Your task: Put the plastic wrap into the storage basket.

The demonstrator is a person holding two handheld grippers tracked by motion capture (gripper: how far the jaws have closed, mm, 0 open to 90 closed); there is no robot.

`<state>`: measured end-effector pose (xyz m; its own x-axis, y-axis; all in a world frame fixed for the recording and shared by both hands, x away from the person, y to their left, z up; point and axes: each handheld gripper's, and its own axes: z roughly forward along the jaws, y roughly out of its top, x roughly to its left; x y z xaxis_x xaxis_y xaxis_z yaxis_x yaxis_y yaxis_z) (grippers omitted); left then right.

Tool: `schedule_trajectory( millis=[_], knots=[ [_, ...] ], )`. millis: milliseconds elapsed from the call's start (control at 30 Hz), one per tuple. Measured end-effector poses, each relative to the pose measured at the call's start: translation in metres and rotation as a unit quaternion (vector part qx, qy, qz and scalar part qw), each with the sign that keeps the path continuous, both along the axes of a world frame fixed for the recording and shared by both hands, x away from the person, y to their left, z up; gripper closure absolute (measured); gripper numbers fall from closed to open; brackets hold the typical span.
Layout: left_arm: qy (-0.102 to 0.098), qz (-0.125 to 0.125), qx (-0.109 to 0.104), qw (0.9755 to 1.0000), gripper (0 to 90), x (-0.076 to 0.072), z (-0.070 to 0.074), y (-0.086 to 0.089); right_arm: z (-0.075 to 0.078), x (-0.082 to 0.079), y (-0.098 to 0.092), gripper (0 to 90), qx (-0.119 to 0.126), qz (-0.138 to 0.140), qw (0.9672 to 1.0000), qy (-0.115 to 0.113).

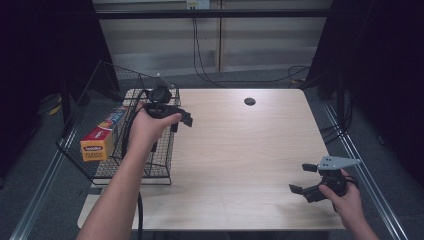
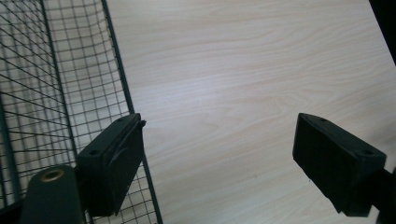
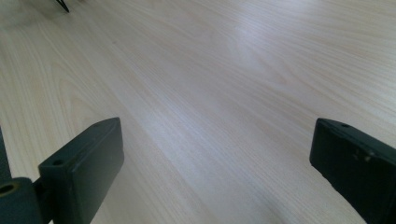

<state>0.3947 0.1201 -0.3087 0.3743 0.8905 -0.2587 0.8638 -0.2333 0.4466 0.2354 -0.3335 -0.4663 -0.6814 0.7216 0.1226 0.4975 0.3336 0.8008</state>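
Left gripper (image 1: 182,120), fingers apart and empty, hangs over the wire basket (image 1: 100,85) rim at the tabletop's (image 1: 240,150) left edge; boxed wrap (image 1: 102,135) lies inside. Right gripper (image 1: 304,178) likewise empty near the right front corner. Risk: a finger snagging the mesh.

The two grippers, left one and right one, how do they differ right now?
The left gripper is held up at the wire basket, beside its right wall, at the table's left; the right gripper sits low near the table's front right corner. The right gripper shows a grey three-cornered plate on top, while the left shows a round black top. Both are open and hold nothing.
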Motion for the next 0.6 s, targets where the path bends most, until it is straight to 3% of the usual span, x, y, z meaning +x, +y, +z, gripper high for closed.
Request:
schedule_trajectory(
  millis=[233,600],
  knots=[
    [-0.008,-0.023,-0.001,0.9997,15.9,-0.006,-0.011,-0.011,0.000,0.000,0.001,3.1,-0.004,0.002,1.0000,-0.001],
    [0.001,-0.057,-0.011,0.9983,15.4,-0.011,-0.027,-0.028,-0.002,0.001,0.001,3.1,-0.009,0.004,0.9999,0.001]
  ],
)
